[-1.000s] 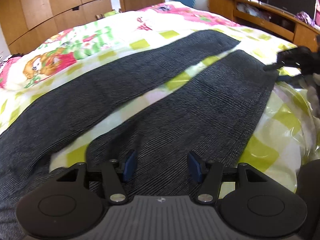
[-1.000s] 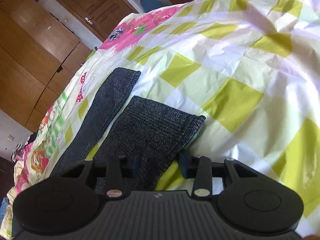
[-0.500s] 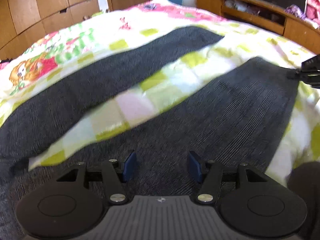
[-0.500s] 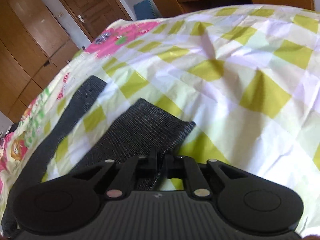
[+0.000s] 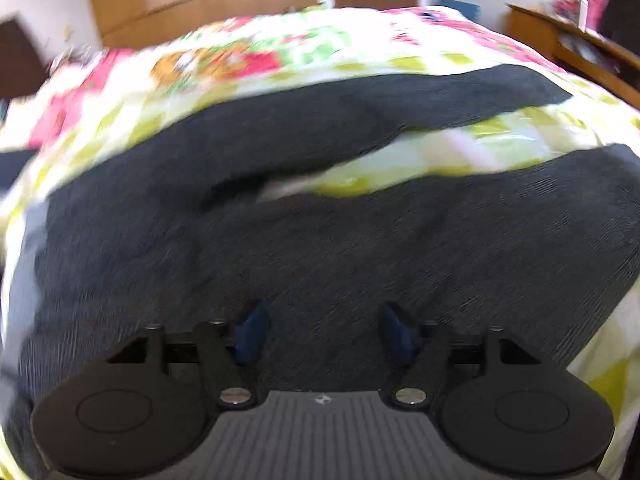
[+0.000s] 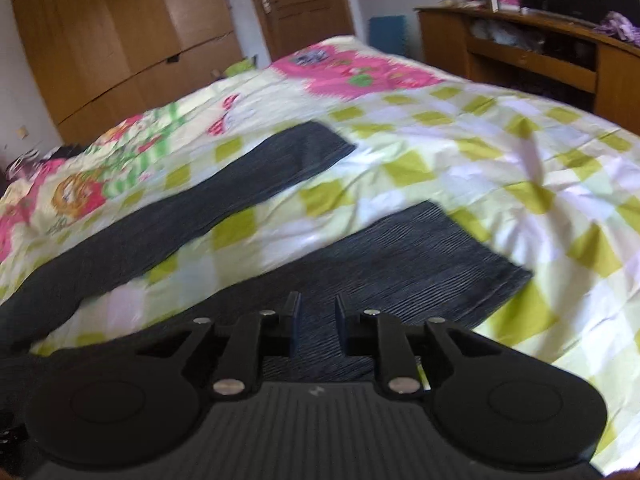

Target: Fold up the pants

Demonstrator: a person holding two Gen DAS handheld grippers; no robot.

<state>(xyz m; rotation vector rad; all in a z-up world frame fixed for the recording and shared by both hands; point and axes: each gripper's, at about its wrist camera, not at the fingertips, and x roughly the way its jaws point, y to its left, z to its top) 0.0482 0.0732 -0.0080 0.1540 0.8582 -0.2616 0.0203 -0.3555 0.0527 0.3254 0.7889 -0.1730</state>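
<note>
Dark grey pants (image 5: 320,240) lie spread on a patterned bedspread (image 5: 240,60), legs parted in a V. My left gripper (image 5: 324,332) hovers low over the wide upper part of the pants. Its blue pads (image 5: 250,332) stand far apart and its jaws are opening, with nothing pinched between them. In the right wrist view the nearer leg (image 6: 420,264) ends in a hem at the right, and the farther leg (image 6: 240,192) runs off to the left. My right gripper (image 6: 317,320) sits just above the nearer leg. Its jaws are opening, a narrow gap shows, and no cloth is pressed.
The bedspread (image 6: 520,152) has green checks and pink cartoon patches. A wooden wardrobe (image 6: 120,40) and a door (image 6: 304,0) stand behind the bed. A low wooden shelf unit (image 6: 520,52) with clutter runs along the right side.
The left view has swung from the legs to the pants' upper part, and its pads have spread wider. The right jaws were shut at the nearer leg's hem and have now parted slightly; that gripper rolled level.
</note>
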